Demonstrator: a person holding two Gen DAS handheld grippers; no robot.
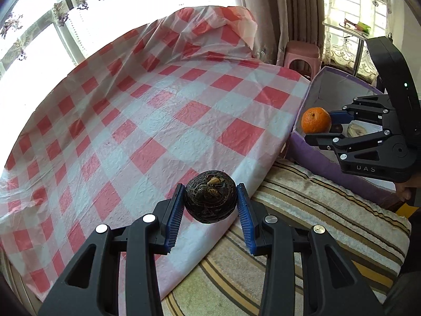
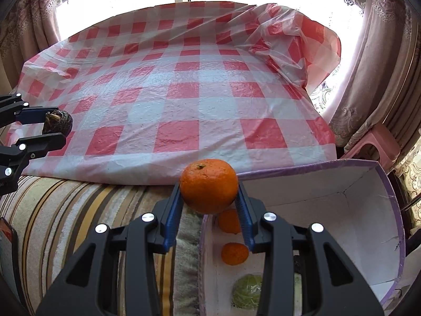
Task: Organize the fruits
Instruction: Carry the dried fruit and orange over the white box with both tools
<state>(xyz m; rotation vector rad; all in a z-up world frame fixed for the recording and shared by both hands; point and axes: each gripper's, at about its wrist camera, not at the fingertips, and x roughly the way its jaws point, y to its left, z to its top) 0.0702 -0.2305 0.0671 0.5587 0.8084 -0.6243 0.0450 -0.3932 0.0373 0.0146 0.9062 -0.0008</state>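
My left gripper [image 1: 210, 197] is shut on a dark wrinkled round fruit [image 1: 210, 196] and holds it over the near edge of the red-and-white checked cloth [image 1: 147, 110]; it also shows at the left of the right wrist view [image 2: 56, 129]. My right gripper [image 2: 209, 192] is shut on an orange [image 2: 209, 184] and holds it above the near wall of a purple-rimmed white box [image 2: 342, 181]. In the box lie two small oranges [image 2: 234, 253] and a green fruit [image 2: 247, 291]. In the left wrist view the right gripper [image 1: 315, 125] and orange [image 1: 315, 119] are at the right, over the box [image 1: 313, 87].
A striped cushion [image 1: 302, 226] lies under the cloth's near edge and beside the box. A pink stool [image 1: 302, 54] stands behind the box by the curtains. The cloth is bunched up at its far corner [image 2: 297, 42].
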